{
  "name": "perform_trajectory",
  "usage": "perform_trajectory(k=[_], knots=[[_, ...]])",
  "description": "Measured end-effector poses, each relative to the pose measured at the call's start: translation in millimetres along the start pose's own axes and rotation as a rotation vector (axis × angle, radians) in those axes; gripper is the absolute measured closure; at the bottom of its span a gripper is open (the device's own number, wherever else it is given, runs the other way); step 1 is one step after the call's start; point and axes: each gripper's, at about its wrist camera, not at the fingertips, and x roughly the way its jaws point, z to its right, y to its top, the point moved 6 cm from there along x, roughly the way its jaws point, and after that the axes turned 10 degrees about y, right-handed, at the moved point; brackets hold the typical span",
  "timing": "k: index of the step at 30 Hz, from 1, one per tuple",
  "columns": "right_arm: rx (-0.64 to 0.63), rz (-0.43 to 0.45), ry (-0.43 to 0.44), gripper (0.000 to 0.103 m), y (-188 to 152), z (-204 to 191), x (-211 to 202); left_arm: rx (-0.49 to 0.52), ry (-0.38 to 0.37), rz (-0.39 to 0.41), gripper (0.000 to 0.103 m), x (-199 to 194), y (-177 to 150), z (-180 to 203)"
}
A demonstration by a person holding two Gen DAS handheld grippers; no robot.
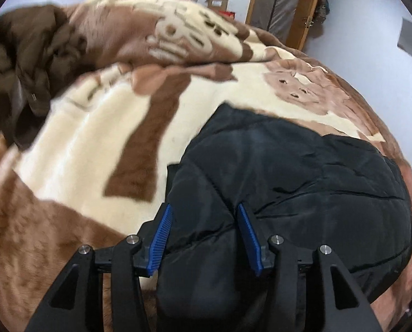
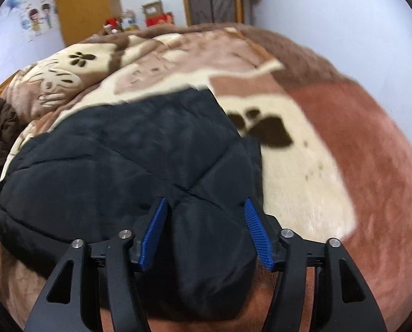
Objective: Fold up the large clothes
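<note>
1. Black puffer jacket (image 1: 303, 177) is lying on the bed, on top of a fuzzy brown-and-cream blanket (image 1: 76, 149). It looks partly folded, kind of a lumpy bundle.
2. Left tool (image 1: 204, 215) has its blue pads (image 1: 161, 238) spread apart, with a bulge of the jacket's near edge sitting between them. Not pinching it as far as I can see.
3. Right tool (image 2: 206, 210) is the same deal: pads wide, and a rounded flap of jacket (image 2: 139, 160) pokes up between the fingers.
4. A brown garment (image 1: 20, 63) is heaped at the far left of the bed, well apart from the jacket.
5. Both views are a bit blurry.
</note>
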Motion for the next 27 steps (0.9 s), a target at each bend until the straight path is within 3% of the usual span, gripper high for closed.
perform_trajectory(k=[5, 10, 17, 23, 27], knots=[[0.054, -0.014, 0.048, 0.024, -3, 16, 11, 0.012, -0.023, 0.0, 0.04, 17, -4, 3], [0.095, -0.042, 0.083, 0.023, 5, 27, 28, -0.038, -0.07, -0.035, 0.031, 37, 3, 2], [0.162, -0.081, 0.142, 0.02, 6, 33, 36, -0.045, -0.1, -0.05, 0.03, 40, 6, 2], [0.208, -0.093, 0.221, 0.02, -11, 38, 19, -0.114, -0.192, -0.064, 0.03, 18, -17, -16], [0.243, -0.116, 0.28, 0.02, -14, 43, 30, -0.121, -0.226, -0.097, 0.029, 33, -24, -15]])
